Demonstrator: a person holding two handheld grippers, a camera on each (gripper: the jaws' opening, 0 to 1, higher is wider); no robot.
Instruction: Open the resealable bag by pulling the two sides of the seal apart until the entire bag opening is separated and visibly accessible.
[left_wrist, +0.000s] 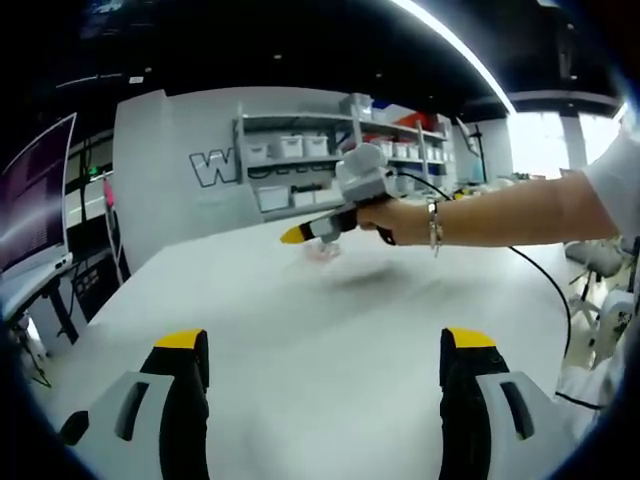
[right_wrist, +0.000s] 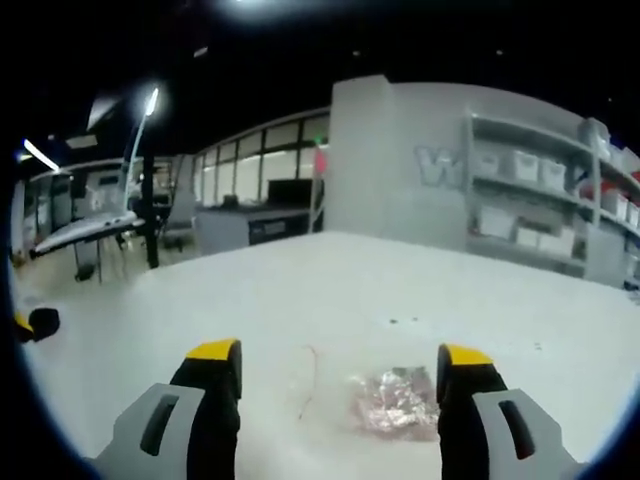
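Left gripper view looks across a big white table (left_wrist: 330, 340). The left hand-held gripper (left_wrist: 325, 360) sits low over the table with its two yellow-tipped jaws wide apart and nothing between them. Farther off, a person's hand (left_wrist: 395, 218) with a bracelet holds the right hand-held gripper (left_wrist: 293, 235) out over the table. Its yellow tip points to the left side of this view. You cannot tell from here if those jaws are apart or together. Just under that tip lies a small blurry pinkish thing on the table, which looks like the resealable bag (left_wrist: 322, 250). A black cable (left_wrist: 545, 285) hangs down from near the arm. Behind the table stands a shelf (left_wrist: 300, 165) with white boxes against a gray wall.

Right gripper view shows the right hand-held gripper with its jaws wide apart, holding nothing. The resealable bag (right_wrist: 395, 402) lies flat on the table between the two jaws, closer to the right jaw. It is clear, crinkly and has something pinkish inside. It is too blurry to tell if the seal is open. A thin string (right_wrist: 308, 385) lies on the table just beside the bag.
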